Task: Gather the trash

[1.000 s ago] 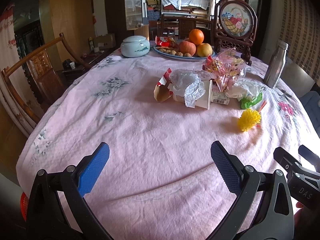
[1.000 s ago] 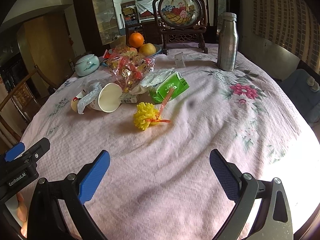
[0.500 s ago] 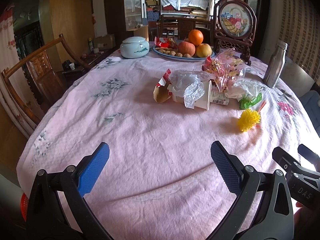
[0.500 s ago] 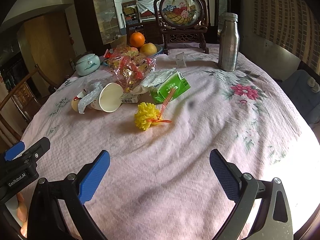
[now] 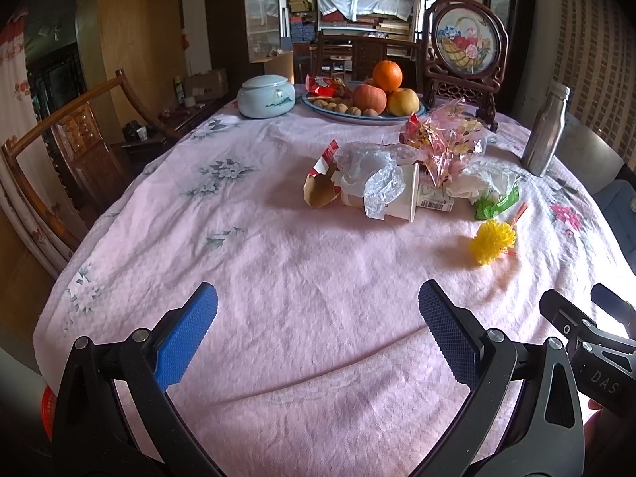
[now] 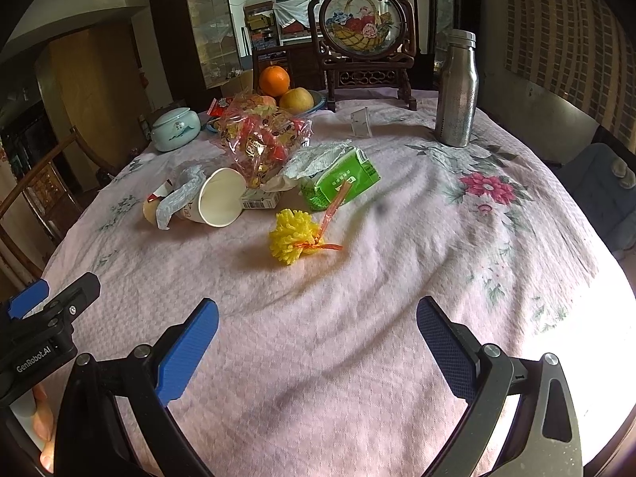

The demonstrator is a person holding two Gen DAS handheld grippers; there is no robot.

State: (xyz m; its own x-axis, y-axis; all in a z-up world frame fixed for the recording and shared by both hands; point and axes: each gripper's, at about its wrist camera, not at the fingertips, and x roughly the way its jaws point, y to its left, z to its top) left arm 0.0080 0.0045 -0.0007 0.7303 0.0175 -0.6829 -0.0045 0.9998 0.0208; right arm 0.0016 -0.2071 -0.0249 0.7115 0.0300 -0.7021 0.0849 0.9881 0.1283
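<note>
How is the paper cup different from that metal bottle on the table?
The paper cup lies on its side, mouth open; the metal bottle stands upright with its cap on. The cup is white and sits among wrappers with crumpled plastic draped on it; the bottle is silver and stands apart from them. Both rest on the pink tablecloth.

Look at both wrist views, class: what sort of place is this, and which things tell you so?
Most likely a dining room in a home. A round table under a pink floral cloth carries a fruit plate, a wooden chair stands beside it, and a glass-fronted cabinet stands behind.
</note>
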